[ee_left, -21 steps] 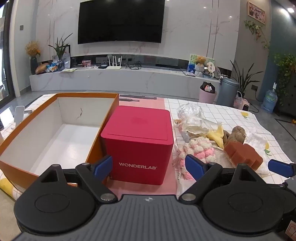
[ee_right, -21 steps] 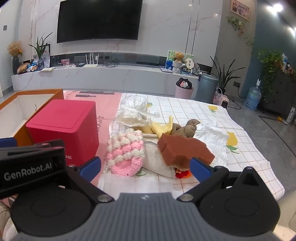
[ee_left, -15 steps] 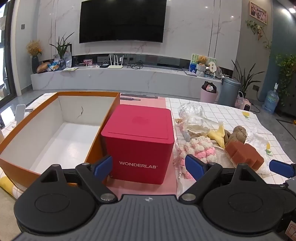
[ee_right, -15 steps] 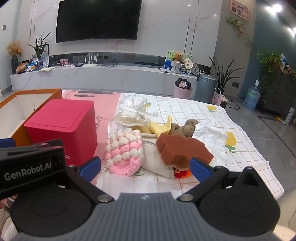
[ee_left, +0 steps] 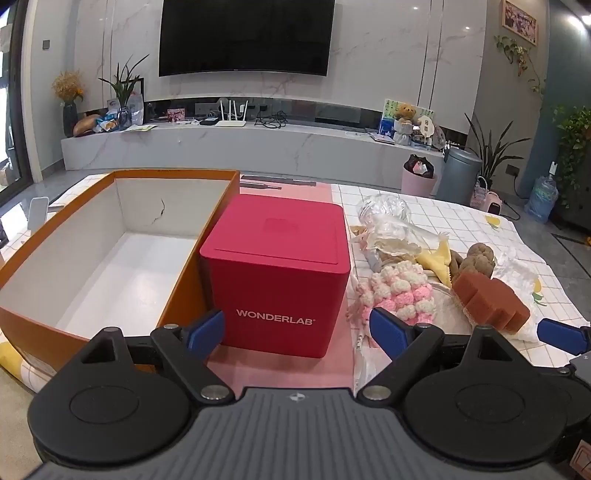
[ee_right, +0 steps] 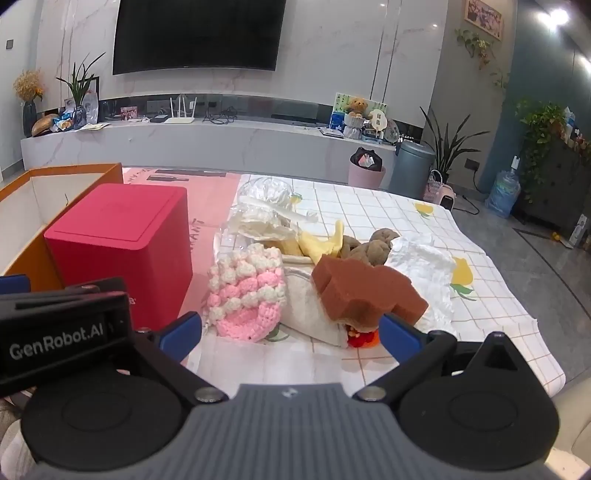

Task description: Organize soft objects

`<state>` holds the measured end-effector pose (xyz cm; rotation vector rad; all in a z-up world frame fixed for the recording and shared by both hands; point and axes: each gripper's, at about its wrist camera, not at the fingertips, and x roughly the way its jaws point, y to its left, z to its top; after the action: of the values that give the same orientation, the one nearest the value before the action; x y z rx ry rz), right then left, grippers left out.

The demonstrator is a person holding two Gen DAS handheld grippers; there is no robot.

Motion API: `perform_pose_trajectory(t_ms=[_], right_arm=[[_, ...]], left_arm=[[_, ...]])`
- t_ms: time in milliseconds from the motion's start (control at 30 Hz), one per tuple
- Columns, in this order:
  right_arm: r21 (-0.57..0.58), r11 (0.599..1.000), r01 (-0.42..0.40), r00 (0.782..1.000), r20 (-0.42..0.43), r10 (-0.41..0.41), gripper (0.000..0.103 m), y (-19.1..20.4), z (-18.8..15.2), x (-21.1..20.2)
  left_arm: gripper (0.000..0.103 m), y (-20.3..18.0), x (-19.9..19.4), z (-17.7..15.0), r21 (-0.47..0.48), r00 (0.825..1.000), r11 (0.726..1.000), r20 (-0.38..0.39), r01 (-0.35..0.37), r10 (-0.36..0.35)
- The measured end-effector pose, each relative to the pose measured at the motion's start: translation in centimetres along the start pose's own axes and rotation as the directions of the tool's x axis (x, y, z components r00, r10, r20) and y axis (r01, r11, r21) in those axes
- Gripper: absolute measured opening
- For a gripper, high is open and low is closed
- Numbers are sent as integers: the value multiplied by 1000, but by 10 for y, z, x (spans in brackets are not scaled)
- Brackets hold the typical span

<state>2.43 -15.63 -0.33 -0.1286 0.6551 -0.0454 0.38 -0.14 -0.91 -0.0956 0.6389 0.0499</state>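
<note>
Little has changed vs 0.5 s ago: we hold both grippers level, fingers apart, empty. Left gripper (ee_left: 297, 328) faces the red WONDERLAB box (ee_left: 277, 273); right gripper (ee_right: 291, 328) faces the pink-white crochet pouch (ee_right: 245, 291) & brown sponge (ee_right: 365, 291), on the checked tablecloth (ee_right: 480, 295).

A black television (ee_left: 243, 37) is being carried on a marble wall (ee_left: 388, 55) above a long white console (ee_left: 221, 147), while grey floor tiles (ee_right: 517, 236) are being lit by ceiling spotlights (ee_right: 557, 16).
</note>
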Motion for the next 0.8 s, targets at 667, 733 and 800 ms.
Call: perform_pose_trajectory(t_ms=[667,733,800], right_arm=[[-35,999,2,1000,17,-1,100,3,1,-2],[-40,999,2,1000,18,-1,100,4,1,-2],[-41,999,1,1000,18,-1,100,4,1,-2]], left_arm=[[103,0,-3,-2,22,1000,1000,28,-15,14],[103,0,-3,-2,25,1000,1000,25,-19,18],[103,0,-3,-2,25,1000,1000,24,-17,16]])
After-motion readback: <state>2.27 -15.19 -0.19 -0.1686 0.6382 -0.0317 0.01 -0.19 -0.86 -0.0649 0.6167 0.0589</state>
